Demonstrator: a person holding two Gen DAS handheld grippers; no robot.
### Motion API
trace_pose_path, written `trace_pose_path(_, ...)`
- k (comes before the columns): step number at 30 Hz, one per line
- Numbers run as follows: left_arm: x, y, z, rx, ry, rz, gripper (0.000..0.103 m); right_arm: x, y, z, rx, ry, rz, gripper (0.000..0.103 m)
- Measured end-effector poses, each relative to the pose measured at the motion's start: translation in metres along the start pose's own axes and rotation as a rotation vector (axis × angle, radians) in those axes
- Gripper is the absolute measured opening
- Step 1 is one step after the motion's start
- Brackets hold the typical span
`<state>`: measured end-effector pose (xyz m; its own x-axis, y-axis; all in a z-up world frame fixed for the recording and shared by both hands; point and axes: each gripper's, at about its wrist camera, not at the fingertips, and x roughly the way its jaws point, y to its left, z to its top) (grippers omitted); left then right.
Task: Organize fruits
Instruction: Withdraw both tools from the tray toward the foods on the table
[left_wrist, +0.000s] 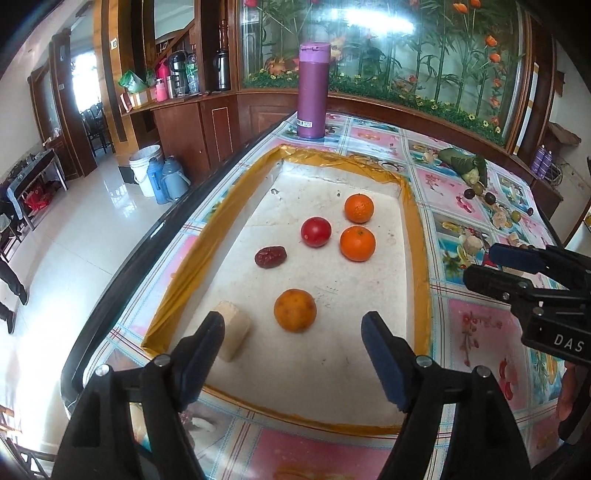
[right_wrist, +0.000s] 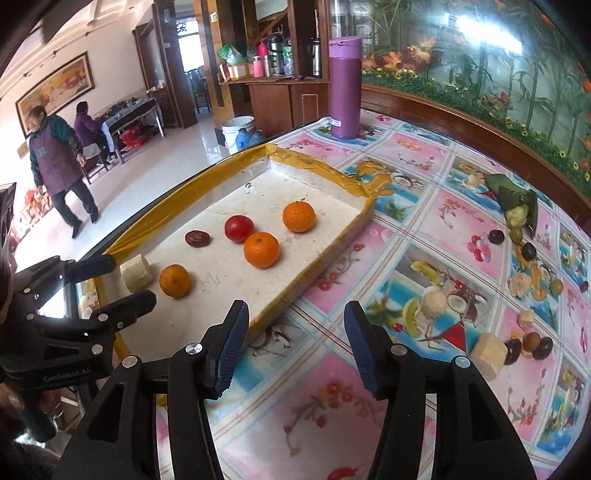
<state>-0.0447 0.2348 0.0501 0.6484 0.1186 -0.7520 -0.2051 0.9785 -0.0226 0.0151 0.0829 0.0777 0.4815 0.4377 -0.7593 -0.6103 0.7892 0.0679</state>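
Observation:
A white tray with a yellow taped rim (left_wrist: 419, 236) (right_wrist: 325, 254) holds three oranges (left_wrist: 357, 243) (left_wrist: 358, 208) (left_wrist: 295, 310), a red tomato (left_wrist: 316, 231) (right_wrist: 239, 228), a dark red date (left_wrist: 270, 256) (right_wrist: 197, 238) and a pale cylinder piece (left_wrist: 232, 330) (right_wrist: 136, 273). My left gripper (left_wrist: 293, 354) (right_wrist: 110, 278) is open and empty above the tray's near end, beside the pale piece. My right gripper (right_wrist: 293, 347) (left_wrist: 480, 267) is open and empty over the tablecloth right of the tray. Loose dark and green fruits (right_wrist: 528, 251) and another pale cylinder (right_wrist: 488, 356) lie on the cloth at the right.
A purple flask (left_wrist: 312, 90) (right_wrist: 345, 86) stands behind the tray. A leaf-wrapped bundle (right_wrist: 517, 201) (left_wrist: 463, 164) lies at the far right. The table's left edge (left_wrist: 155, 229) drops to the floor, with buckets (left_wrist: 146, 166). A person in an apron (right_wrist: 59, 166) walks nearby.

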Motion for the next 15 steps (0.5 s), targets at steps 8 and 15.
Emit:
trace_pose_path(8, -0.007, -0.042, 0.002, 0.049, -0.018, -0.037, 0.087, -0.035, -0.034, -0.034, 0.089, -0.022, -0.054, 0.057)
trace_pose_path(15, -0.012, -0.093, 0.003, 0.142, -0.037, -0.07, 0.091, -0.066, -0.065, -0.058, 0.14, -0.045, -0.123, 0.059)
